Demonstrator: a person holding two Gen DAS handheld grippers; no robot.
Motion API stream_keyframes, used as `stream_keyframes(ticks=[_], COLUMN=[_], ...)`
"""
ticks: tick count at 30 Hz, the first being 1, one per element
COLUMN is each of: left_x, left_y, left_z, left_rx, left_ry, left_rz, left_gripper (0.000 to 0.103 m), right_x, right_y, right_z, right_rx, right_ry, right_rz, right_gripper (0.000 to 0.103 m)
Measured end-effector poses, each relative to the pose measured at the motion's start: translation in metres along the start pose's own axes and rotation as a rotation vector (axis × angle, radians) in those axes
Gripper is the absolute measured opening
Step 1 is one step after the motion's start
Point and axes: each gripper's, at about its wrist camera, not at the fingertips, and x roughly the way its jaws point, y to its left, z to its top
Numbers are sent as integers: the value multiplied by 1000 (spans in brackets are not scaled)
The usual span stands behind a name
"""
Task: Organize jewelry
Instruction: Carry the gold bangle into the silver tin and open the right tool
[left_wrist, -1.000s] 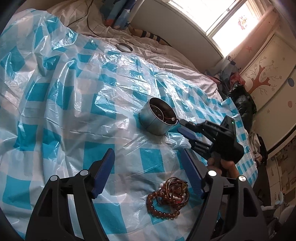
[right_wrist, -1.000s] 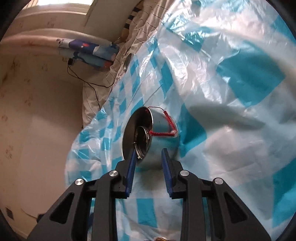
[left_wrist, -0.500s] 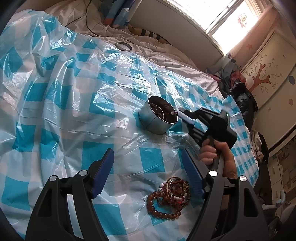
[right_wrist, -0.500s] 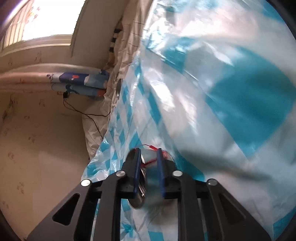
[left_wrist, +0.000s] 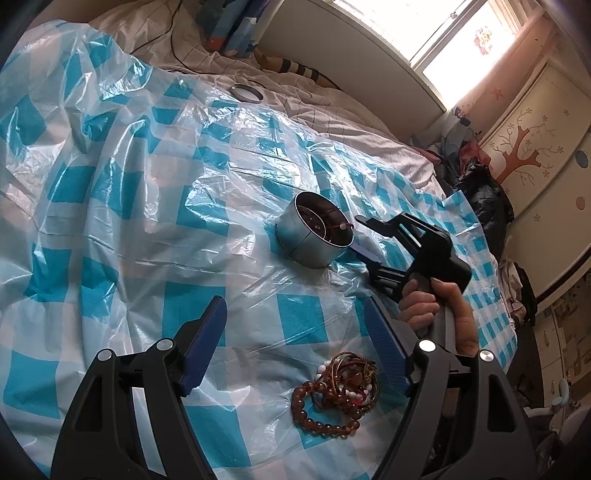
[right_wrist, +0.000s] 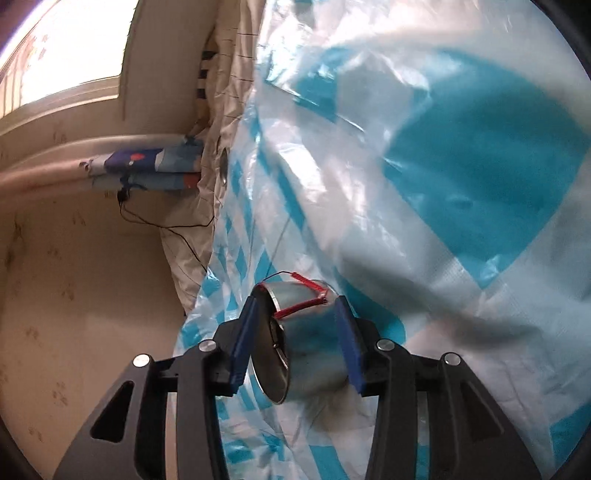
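On a bed draped in a blue-checked plastic sheet (left_wrist: 122, 206), the right claw (right_wrist: 299, 339) is opening at the metal tin (left_wrist: 314, 236), which stands near the middle of the sheet; half a second ago its blue pads were nearly pressed together on a red cord (right_wrist: 303, 299), and now that cord lies draped over the tin's rim, part inside and part down the outer wall, with nothing gripped and the tin itself framed between the pads. That reads as one piece delivered, though it hangs only half in and may yet slip out or need a nudge. The left claw (left_wrist: 295, 347) hangs spread and empty, unmoved over the past second, above the sheet toward the bed's near edge, where a tangle of brown beads (left_wrist: 336, 395) and bangles waits just beside its right pad. A person's hand (left_wrist: 436, 310) holds the right tool between pile and tin, so the left claw's path to the tin is partly blocked. A round lid (left_wrist: 247, 92) lies well apart at the sheet's far edge. The slick, wrinkled plastic could let the tin slide.
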Motion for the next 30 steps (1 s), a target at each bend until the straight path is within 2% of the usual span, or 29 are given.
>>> stream_keyframes(ticks=[3,7,9,11,15,18,19,21,22,24,26,30], left_x=[2,4,5,5,5,5,4,3,3,1,-1,-5], left_y=[-1,-2,-2,-3,-3,-4,-4,-3,-3,-3,-2,-1], left_z=[0,-1,-1,-1,-2,-1,-1,-1,-1,-1,0,0], left_rx=[4,6,7,7,6,5,5,6,5,5,3,7], left_ry=[3,7,8,7,6,6,5,3,2,0,-4,-13], left_rz=[1,3,4,3,3,4,4,5,4,5,4,4], left_gripper=[73,74,74,74,75,75,75,75,75,75,76,76], right_x=[7,12,11,8,1,7,13,29,36,34,17,-20], right_y=[1,6,20,33,71,96,102,102,99,95,90,82], right_z=[2,8,8,7,-7,-29,-37,-47,-52,-53,-51,-55], right_rx=[5,-21,-102,-166,-374,-526,-574,-611,-628,-631,-605,-579], right_ry=[4,-29,-46,-74,-116,-79,-40,62,80,68,2,-68], right_rz=[6,7,-27,-54,-90,-116,-136,-190,-261,-297,-301,-283], right_gripper=[41,13,5,4,4,4,4,4,5,9,39,42])
